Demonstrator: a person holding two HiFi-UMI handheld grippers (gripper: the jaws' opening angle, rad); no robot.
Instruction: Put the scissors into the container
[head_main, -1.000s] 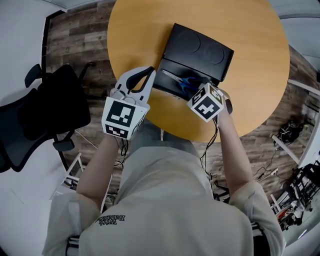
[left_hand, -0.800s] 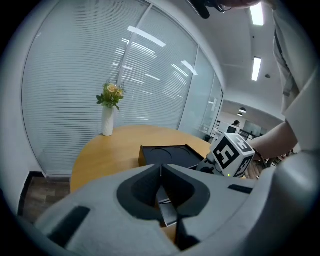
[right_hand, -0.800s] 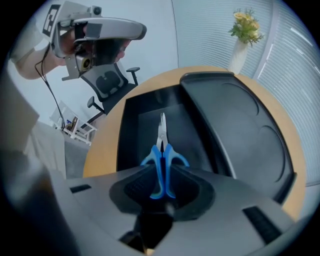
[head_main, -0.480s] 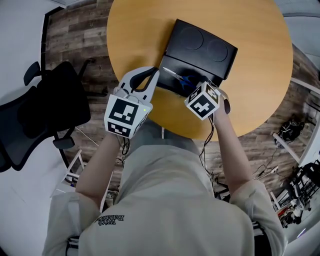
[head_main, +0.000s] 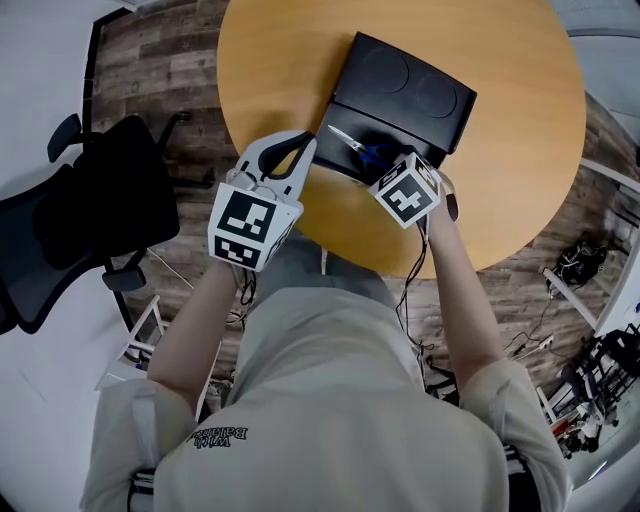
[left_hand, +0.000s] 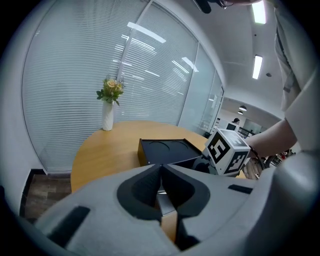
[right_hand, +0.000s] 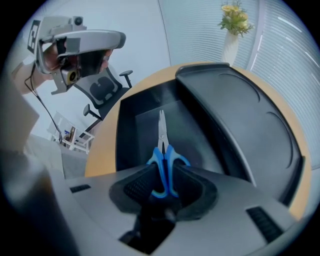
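1. Right gripper (right_hand: 164, 174): clenched on the blue plastic handles of the steel-bladed scissors (right_hand: 162, 146). The closed blades point forward, away from the gripper.
2. Scissors, location: held over the open compartment of the black rectangular plastic container (right_hand: 131, 131), blade tips well inside its walls. Whether the tips touch the compartment floor cannot be told from any view.
3. Change over the last second: in the head view the right gripper (head_main: 388, 165) has moved a little farther over the container (head_main: 410, 85), carrying the scissors (head_main: 350, 144) deeper above the open compartment.
4. Meaning for the task: transport appears nearly complete. The remaining step is judged to be a short lowering and a release, so that the scissors lie flat in the compartment.
5. Left gripper (left_hand: 161, 184): jaws closed together with nothing between them. It hovers at the near left corner of the container, as in the earlier head views (head_main: 290, 156).
6. Setting: the container rests on a round orange wooden table (head_main: 520, 150); a white vase of flowers (left_hand: 108, 114) stands at its far edge.
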